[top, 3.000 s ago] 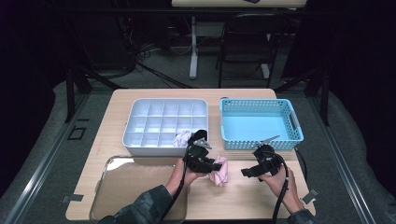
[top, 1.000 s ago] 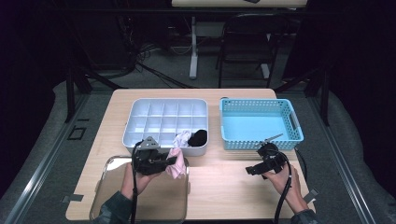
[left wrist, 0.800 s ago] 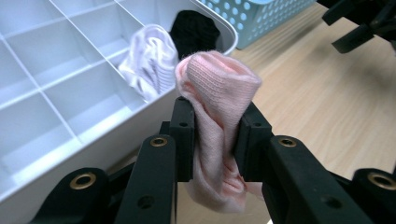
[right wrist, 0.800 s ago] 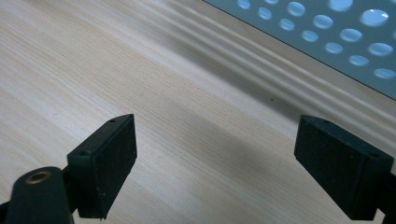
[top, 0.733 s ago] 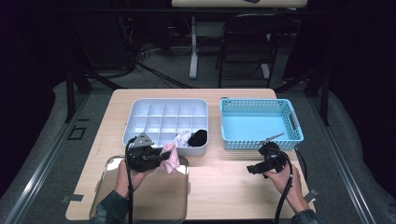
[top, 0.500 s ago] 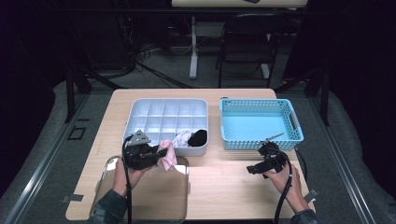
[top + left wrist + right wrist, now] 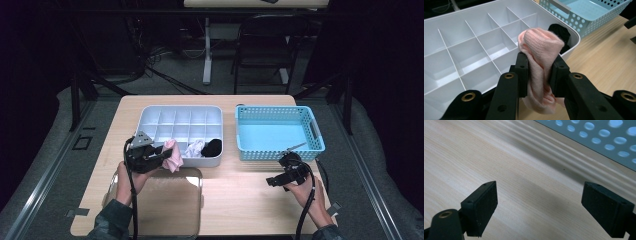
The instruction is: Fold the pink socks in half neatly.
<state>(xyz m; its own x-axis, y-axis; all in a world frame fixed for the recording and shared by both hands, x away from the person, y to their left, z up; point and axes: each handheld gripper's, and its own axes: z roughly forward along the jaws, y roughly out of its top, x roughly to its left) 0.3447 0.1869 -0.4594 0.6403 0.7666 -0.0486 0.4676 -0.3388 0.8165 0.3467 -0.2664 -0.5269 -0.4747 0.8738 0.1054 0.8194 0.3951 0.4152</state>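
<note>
Pink sock [image 7: 541, 72]: knit, pale pink, fine ribbed texture, folded or rolled into a soft bundle. Rounded top end stands above the pads; lower end hangs loose below them. In the high view the pink sock [image 7: 173, 155] sits left of centre in the frame, just at the front left edge of the white divider tray [image 7: 150, 117], above the desk [image 7: 240, 200].

Left claw [image 7: 539, 71]: both black pads pressed into the sock from either side, pinching it at mid-length. High view puts the left claw [image 7: 162, 156] left of centre, held by a hand coming up from the bottom edge, over the far edge of a clear lid [image 7: 160, 210] lying on the desk.

Tray: grid of small compartments. A white bundle [image 7: 195, 148] and a black bundle [image 7: 212, 146] lie in the front row toward its right end.

Blue perforated basket [image 7: 312, 127]: right of the tray, centre right of frame.

Right claw [image 7: 539, 207]: pads spread wide, nothing between them, bare wood beneath. High view: right claw [image 7: 272, 181] in the lower right, just in front of the basket.
</note>
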